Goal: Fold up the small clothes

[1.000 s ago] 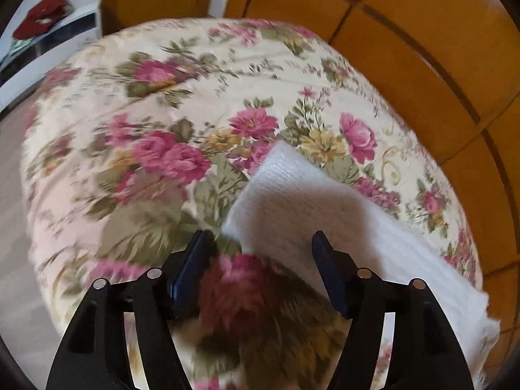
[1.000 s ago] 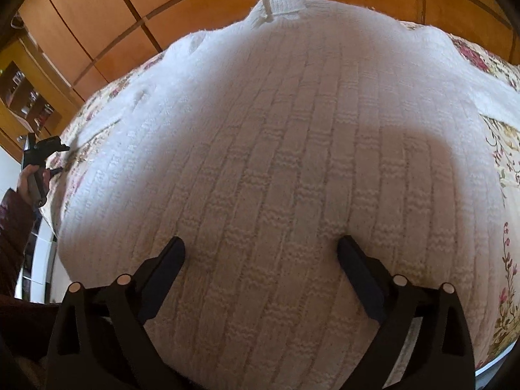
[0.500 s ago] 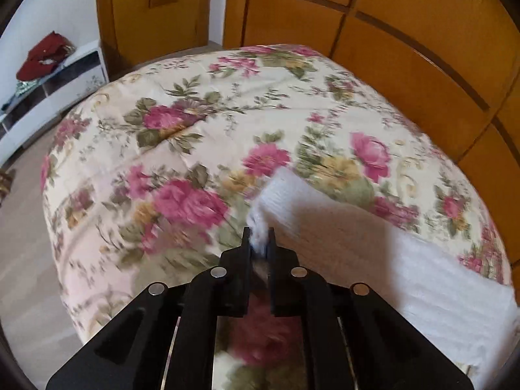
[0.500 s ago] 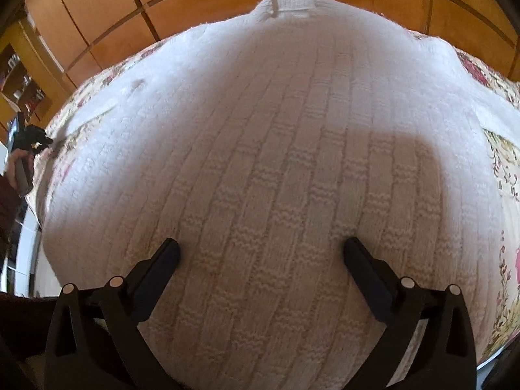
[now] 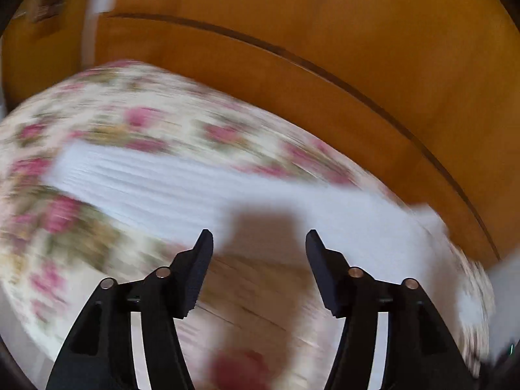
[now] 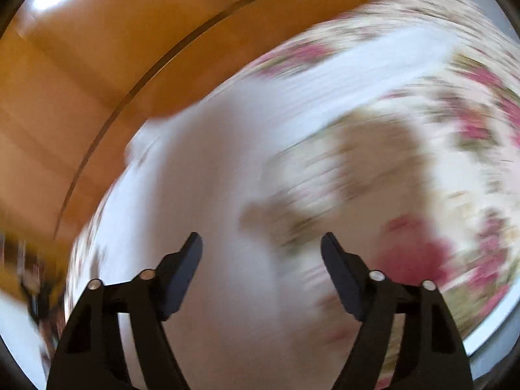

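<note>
Both views are smeared by motion blur. The left gripper (image 5: 259,243) has its fingers spread wide, holding nothing — below it the white sweater (image 5: 156,188) lies flat on the bed (image 5: 97,113), one sleeve reaching along the headboard (image 5: 292,65) edge. The right gripper (image 6: 261,248) is also wide apart and empty, above the sweater's body.

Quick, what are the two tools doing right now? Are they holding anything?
Left tool: open, holding nothing, above the white sweater.
Right tool: open, holding nothing, over the sweater's edge and the flowery bedspread.
</note>
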`<action>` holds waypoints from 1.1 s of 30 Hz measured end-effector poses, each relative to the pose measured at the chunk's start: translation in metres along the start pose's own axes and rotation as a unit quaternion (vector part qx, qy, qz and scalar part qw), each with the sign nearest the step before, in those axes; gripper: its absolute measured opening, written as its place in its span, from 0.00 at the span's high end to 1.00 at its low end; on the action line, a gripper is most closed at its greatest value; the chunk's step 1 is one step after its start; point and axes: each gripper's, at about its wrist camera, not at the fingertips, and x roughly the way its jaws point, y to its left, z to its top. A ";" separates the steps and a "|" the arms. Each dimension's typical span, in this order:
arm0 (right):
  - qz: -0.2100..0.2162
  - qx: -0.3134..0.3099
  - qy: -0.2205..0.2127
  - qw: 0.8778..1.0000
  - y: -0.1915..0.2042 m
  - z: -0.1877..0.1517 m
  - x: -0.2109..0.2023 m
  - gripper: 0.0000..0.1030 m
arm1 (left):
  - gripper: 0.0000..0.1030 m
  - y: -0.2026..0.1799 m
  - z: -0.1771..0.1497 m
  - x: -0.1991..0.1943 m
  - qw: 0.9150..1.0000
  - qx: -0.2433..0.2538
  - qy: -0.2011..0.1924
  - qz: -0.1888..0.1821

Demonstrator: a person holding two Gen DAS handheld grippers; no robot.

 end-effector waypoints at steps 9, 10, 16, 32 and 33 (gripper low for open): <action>-0.034 0.191 -0.076 0.978 -0.129 0.116 0.018 0.51 | 0.43 -0.124 -0.094 0.031 0.984 0.136 0.089 -0.078; -0.038 0.200 -0.084 0.975 -0.135 0.126 0.021 0.51 | 0.43 -0.131 -0.102 0.037 0.982 0.136 0.105 -0.081; -0.061 0.240 -0.103 0.963 -0.164 0.179 0.048 0.52 | 0.36 -0.139 -0.112 0.061 0.983 0.125 0.127 -0.045; 0.030 -0.039 -0.120 0.992 0.013 0.192 0.010 0.94 | 0.36 -0.132 -0.105 0.065 0.984 0.107 0.133 -0.054; 0.045 -0.063 -0.109 0.991 0.038 0.183 0.014 0.94 | 0.36 -0.130 -0.105 0.063 0.984 0.100 0.133 -0.060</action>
